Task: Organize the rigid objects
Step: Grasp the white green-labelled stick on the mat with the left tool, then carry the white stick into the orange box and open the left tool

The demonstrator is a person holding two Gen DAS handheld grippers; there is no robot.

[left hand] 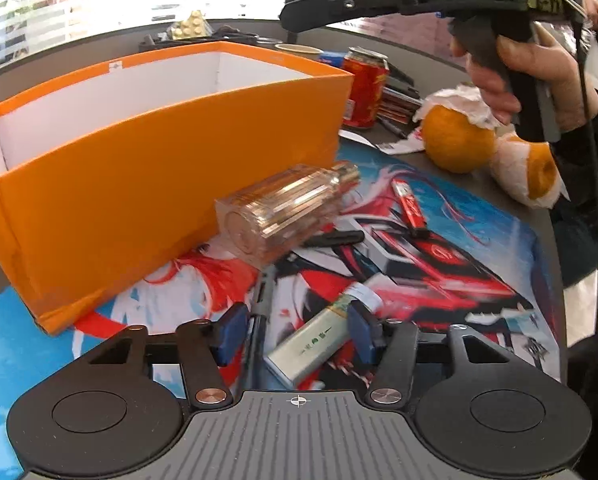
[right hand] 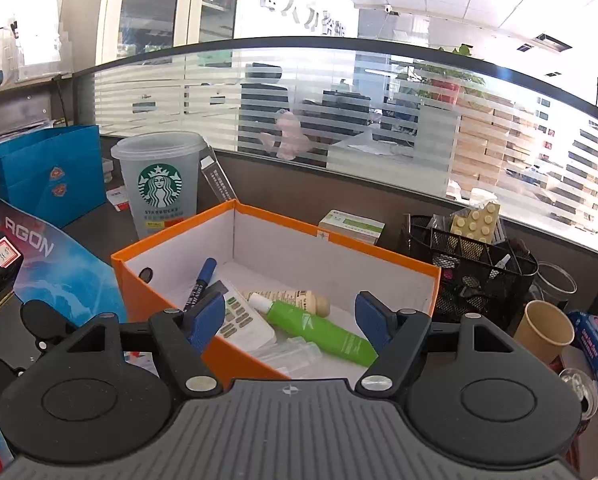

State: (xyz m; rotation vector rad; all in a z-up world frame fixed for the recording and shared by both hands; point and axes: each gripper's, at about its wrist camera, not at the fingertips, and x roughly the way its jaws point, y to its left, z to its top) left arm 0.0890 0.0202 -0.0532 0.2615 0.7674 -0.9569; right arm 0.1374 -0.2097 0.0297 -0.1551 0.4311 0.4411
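Note:
The orange box (left hand: 159, 152) stands on the printed mat at the left. Beside it lie a clear perfume bottle (left hand: 287, 208), a red lighter (left hand: 409, 206) and a black stick (left hand: 335, 238). My left gripper (left hand: 297, 332) hangs low over the mat, open. A small silver case with green print (left hand: 311, 348) and a dark pen (left hand: 259, 320) lie between its fingers; only the right pad is close to the case. My right gripper (right hand: 291, 318) stands open and empty above the orange box (right hand: 171, 292). That box holds a blue marker (right hand: 203, 280), calculator (right hand: 243, 316), cream bottle (right hand: 291, 298) and green tube (right hand: 323, 332).
A red can (left hand: 365, 88) and two oranges (left hand: 457, 140) sit right of the box, under the hand (left hand: 531, 68) with the right gripper. Behind the box stand a Starbucks cup (right hand: 159, 184), a blue bag (right hand: 47, 172), a mesh organizer (right hand: 471, 268) and a paper cup (right hand: 545, 332).

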